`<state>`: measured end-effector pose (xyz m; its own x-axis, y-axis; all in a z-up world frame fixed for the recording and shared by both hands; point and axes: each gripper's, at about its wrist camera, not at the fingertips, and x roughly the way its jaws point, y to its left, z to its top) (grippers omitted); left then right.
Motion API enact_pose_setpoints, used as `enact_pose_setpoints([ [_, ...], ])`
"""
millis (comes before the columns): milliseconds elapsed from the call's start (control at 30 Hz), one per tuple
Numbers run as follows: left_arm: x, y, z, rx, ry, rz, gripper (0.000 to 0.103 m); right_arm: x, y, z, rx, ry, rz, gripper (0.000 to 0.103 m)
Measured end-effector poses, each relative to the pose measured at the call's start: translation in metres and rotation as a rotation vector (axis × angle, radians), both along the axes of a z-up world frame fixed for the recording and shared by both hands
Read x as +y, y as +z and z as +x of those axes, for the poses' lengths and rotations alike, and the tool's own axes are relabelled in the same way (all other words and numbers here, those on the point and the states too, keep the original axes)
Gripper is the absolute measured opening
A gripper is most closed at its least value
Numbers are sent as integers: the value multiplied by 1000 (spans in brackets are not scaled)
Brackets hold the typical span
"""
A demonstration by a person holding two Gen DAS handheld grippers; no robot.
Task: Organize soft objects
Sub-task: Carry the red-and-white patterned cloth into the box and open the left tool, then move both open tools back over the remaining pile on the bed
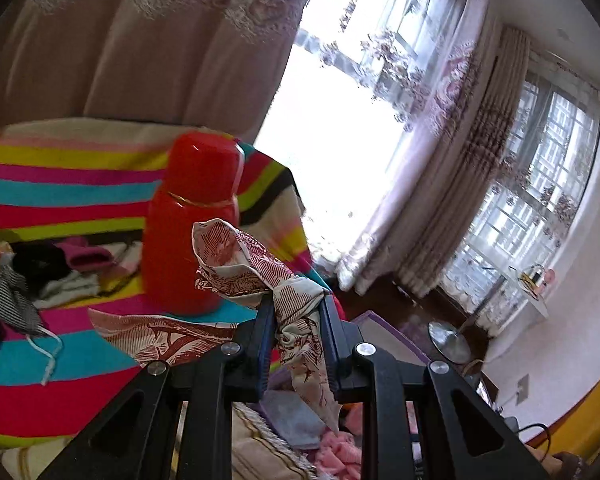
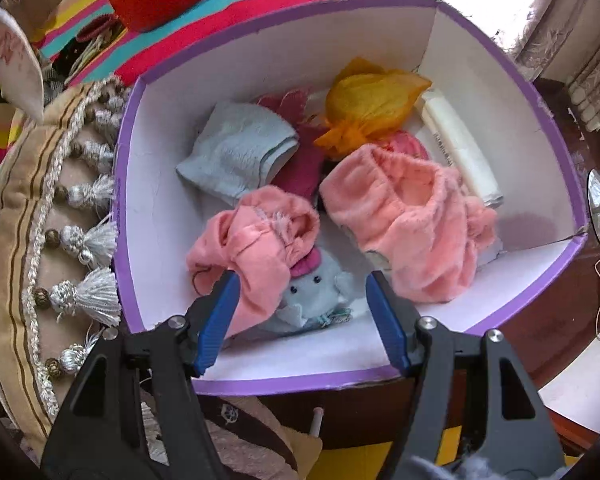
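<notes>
My left gripper (image 1: 295, 300) is shut on a cream cloth with a dark red print (image 1: 256, 268) and holds it up in the air above the striped bedspread (image 1: 60, 184). My right gripper (image 2: 300, 284) is open and empty above a purple-rimmed white box (image 2: 556, 136). In the box lie pink fleece pieces (image 2: 412, 216), a grey-blue cloth (image 2: 240, 148), an orange cloth (image 2: 368, 100), a magenta cloth (image 2: 300, 160), a white folded item (image 2: 456, 140) and a small grey plush toy (image 2: 320, 284) between my fingers.
A red thermos (image 1: 192, 220) stands on the bedspread just behind the held cloth. More loose cloths (image 1: 40, 276) lie on the bed at left. A tasselled cushion (image 2: 60, 240) lies left of the box. Curtains and windows (image 1: 480, 160) are at right.
</notes>
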<state>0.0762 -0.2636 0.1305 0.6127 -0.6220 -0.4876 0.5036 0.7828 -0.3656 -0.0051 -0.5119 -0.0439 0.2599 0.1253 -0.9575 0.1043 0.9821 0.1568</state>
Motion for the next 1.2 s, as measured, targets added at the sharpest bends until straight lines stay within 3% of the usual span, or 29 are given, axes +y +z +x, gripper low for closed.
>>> enact_pose_setpoints([
  [300, -62, -34, 2, 169, -249, 93, 23, -32, 15, -1, -59, -107, 9, 73],
  [433, -83, -52, 0, 213, -311, 168, 23, -37, 13, -1, -61, -120, 15, 73],
  [567, -99, -72, 0, 278, -364, 272, 33, -38, 13, -1, -59, -126, 19, 73],
  [633, -101, -83, 3, 310, -346, 331, 51, -37, 12, 0, -61, -127, 21, 73],
  [733, -96, -89, 7, 343, -316, 348, 60, -35, 13, 3, -70, -115, 24, 73],
  [1033, -67, -84, 20, 378, -233, 268, 61, -19, 15, 14, -80, -81, 31, 73],
  [1200, -51, -76, 20, 353, -205, 239, 61, -5, 25, 23, -108, -56, 45, 73],
])
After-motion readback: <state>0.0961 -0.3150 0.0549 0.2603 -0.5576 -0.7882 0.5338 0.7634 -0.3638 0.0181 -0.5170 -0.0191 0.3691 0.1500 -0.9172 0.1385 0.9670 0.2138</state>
